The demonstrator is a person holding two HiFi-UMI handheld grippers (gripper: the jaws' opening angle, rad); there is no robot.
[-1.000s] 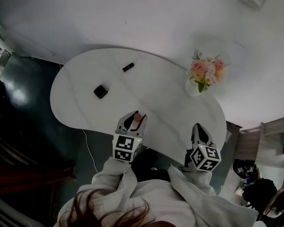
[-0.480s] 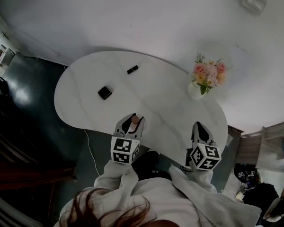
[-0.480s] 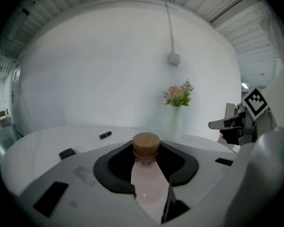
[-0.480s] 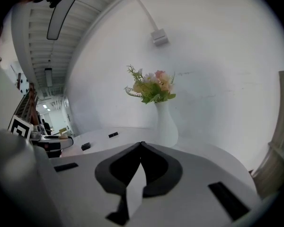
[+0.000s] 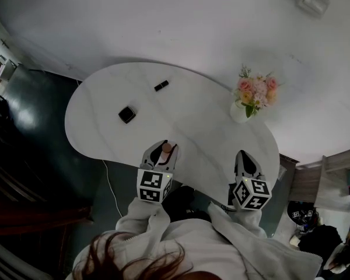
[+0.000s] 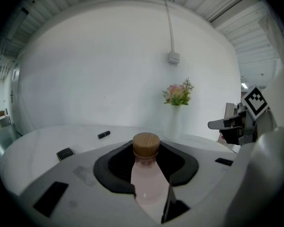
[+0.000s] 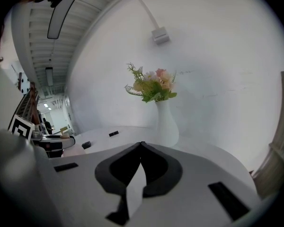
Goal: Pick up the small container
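Observation:
The small container (image 6: 146, 176) is a pale pink bottle with a round wooden cap (image 6: 146, 144). It stands upright between the jaws of my left gripper (image 6: 146, 161), which is shut on its body. In the head view the left gripper (image 5: 162, 151) hovers over the near edge of the white table (image 5: 192, 127), and the bottle's cap (image 5: 167, 147) shows between its fingers. My right gripper (image 5: 244, 160) hangs over the table's near right edge. In the right gripper view its jaws (image 7: 141, 146) meet at the tips with nothing between them.
A white vase of pink flowers (image 5: 252, 95) stands at the table's far right. A black square object (image 5: 126, 114) and a small black stick (image 5: 160, 86) lie on the far left part. The table's near edge runs just under both grippers. A cable hangs below the table.
The head view has shifted slightly. Both grippers and the bottle keep their places.

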